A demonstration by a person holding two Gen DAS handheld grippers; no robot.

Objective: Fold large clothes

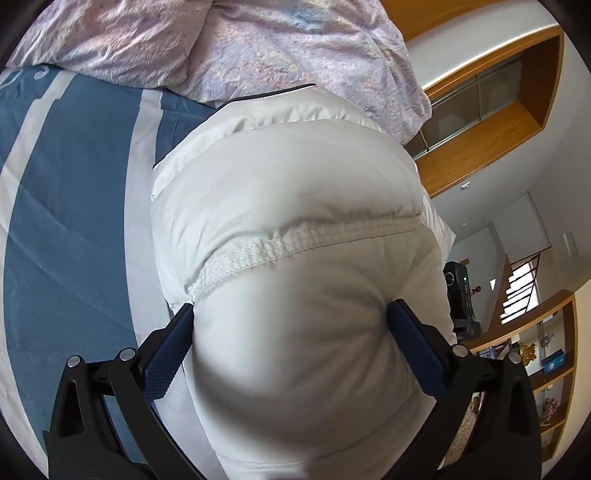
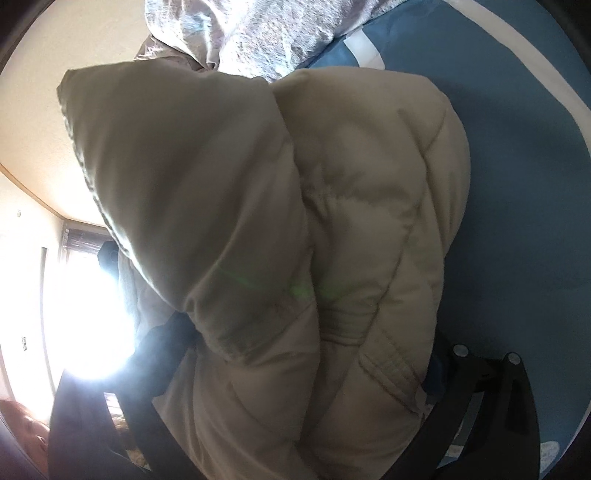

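the left gripper (image 1: 293, 317) is clamped on a thick fold of the white puffer jacket (image 1: 284, 206) — both blue-padded fingers (image 1: 168, 354) press into the padding from either side, and the bulge fills the space between them. a gathered elastic seam (image 1: 306, 243) crosses the jacket just ahead of the fingertips. beyond the gripper the jacket extends forward onto the bed sheet (image 1: 70, 206), blue with white bands, which lies to the gripper's left and below. further ahead a pink floral duvet (image 1: 258, 48) is bunched, touching the jacket's far edge. wooden shelving (image 1: 546, 354) stands to the gripper's right.

the right gripper (image 2: 295, 369) holds another part of the same jacket (image 2: 332, 221): quilted fabric is bunched between its fingers and covers most of them, with only the black frame of the right finger (image 2: 491, 387) clearly exposed. a folded flap rises ahead and to the left. the bed sheet (image 2: 524, 184) lies to the gripper's right — the duvet (image 2: 240, 33) sits far ahead. strong window glare (image 2: 85, 314) washes out the left side.
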